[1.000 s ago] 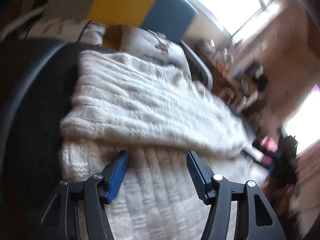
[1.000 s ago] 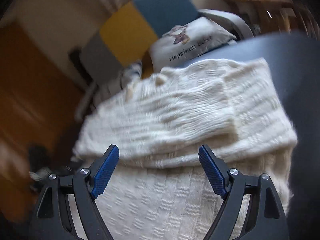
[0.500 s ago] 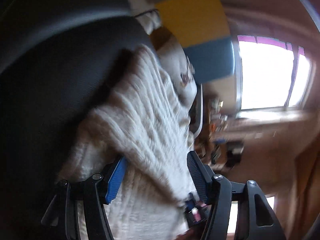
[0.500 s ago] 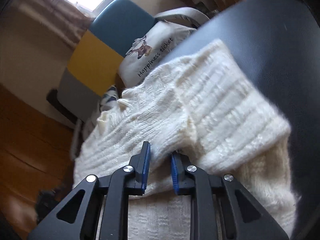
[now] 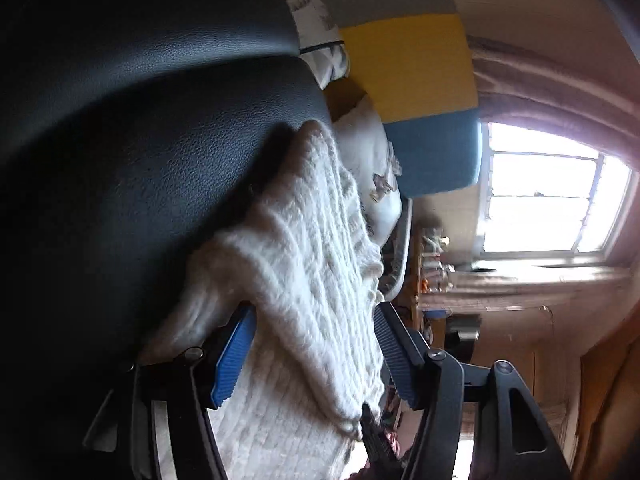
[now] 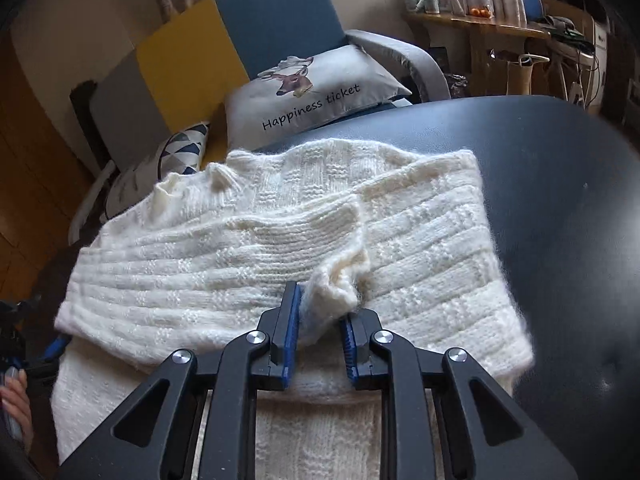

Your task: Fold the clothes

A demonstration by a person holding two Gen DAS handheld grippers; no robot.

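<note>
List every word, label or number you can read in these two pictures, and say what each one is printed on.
"Happiness ticket": on the grey cushion with a deer picture, on the armchair behind the white sweater.
Labels on the packets and jars on the wooden shelf: too small to read.
Left wrist view: the cushion's print is blurred; nothing readable.

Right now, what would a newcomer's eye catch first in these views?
The cream knitted sweater spread across the dark leather seat, a bunched fold pinched in the right hand-held gripper. Behind it, a grey deer cushion reading "Happiness ticket" leans on the blue armchair.
</note>
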